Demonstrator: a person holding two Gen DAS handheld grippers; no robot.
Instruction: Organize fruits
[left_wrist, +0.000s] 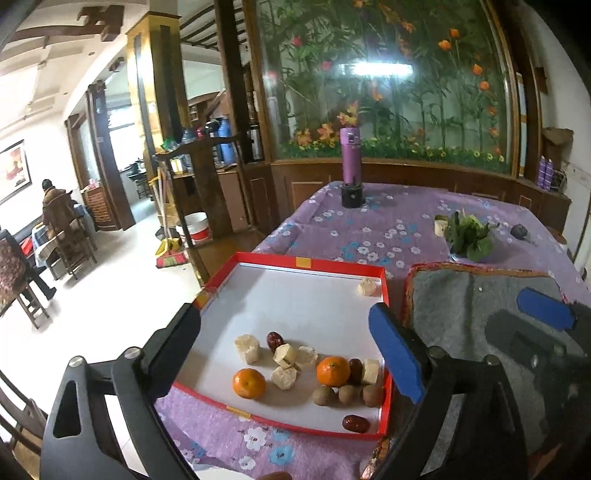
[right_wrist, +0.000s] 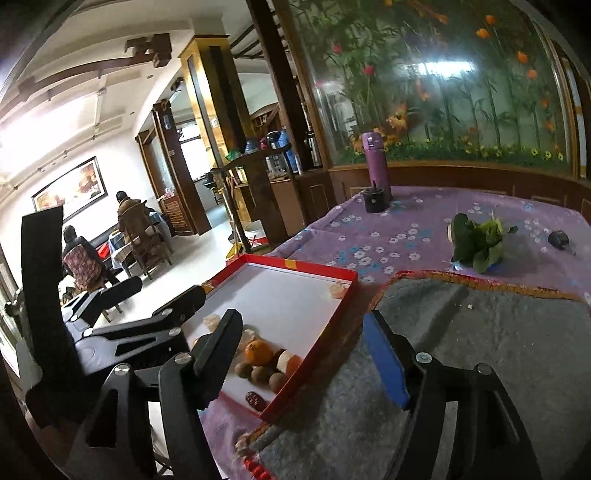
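Observation:
A red-rimmed white tray (left_wrist: 382, 280) lies on the purple floral tablecloth. At its near end lie two mandarins (left_wrist: 249, 383) (left_wrist: 332, 371), three kiwis (left_wrist: 347, 395), red dates (left_wrist: 355, 423) and several pale cut chunks (left_wrist: 247, 348). One pale chunk (left_wrist: 366, 287) sits in the far right corner. My left gripper (left_wrist: 291, 354) is open and empty, held above the tray's near end. My right gripper (right_wrist: 306, 354) is open and empty over the tray's right rim (right_wrist: 332, 317) and the grey mat (right_wrist: 480, 332); the mandarin (right_wrist: 258, 350) and kiwis (right_wrist: 260, 374) show between its fingers.
A grey mat with an orange fringe (left_wrist: 480, 295) lies right of the tray. Farther back stand a purple flask (left_wrist: 351, 157) by a black cup (left_wrist: 352, 195), a leafy green bunch (left_wrist: 469, 236) and a small dark object (left_wrist: 519, 230). The table edge drops to the floor on the left.

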